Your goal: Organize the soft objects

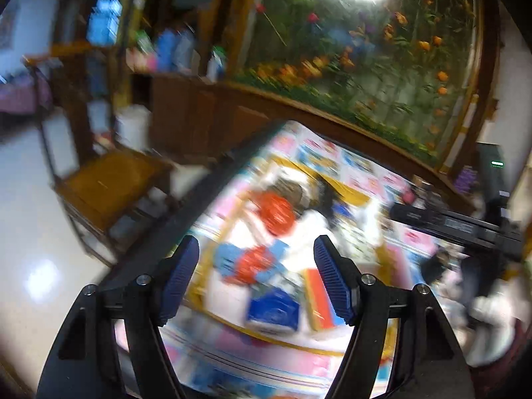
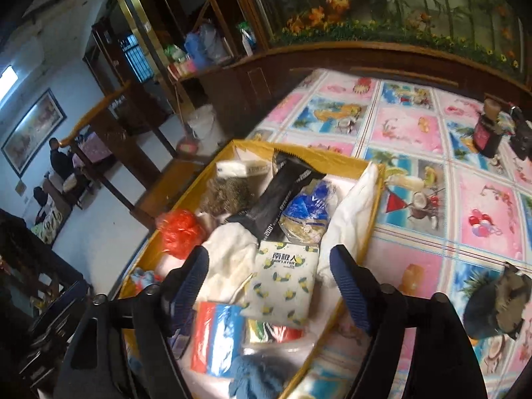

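A yellow-rimmed fabric bin (image 2: 372, 206) sits on a patterned tablecloth and holds several soft items: a lemon-print tissue pack (image 2: 282, 286), a black pouch (image 2: 279, 193), a red plastic bag (image 2: 181, 229), white cloths (image 2: 229, 259), a blue cloth (image 2: 256, 379) and a red-blue-white pack (image 2: 216, 335). My right gripper (image 2: 269, 272) is open and empty, just above the tissue pack. My left gripper (image 1: 256, 259) is open and empty above the same bin (image 1: 212, 246), which is blurred there; a red bag (image 1: 276, 212) and a blue pack (image 1: 272, 309) show.
A dark bottle (image 2: 487, 133) stands at the far right of the table (image 2: 432, 153). A dark bundle (image 2: 498, 306) lies at the right. A wooden chair (image 1: 109, 186) stands left of the table. A wooden counter and flower mural run behind.
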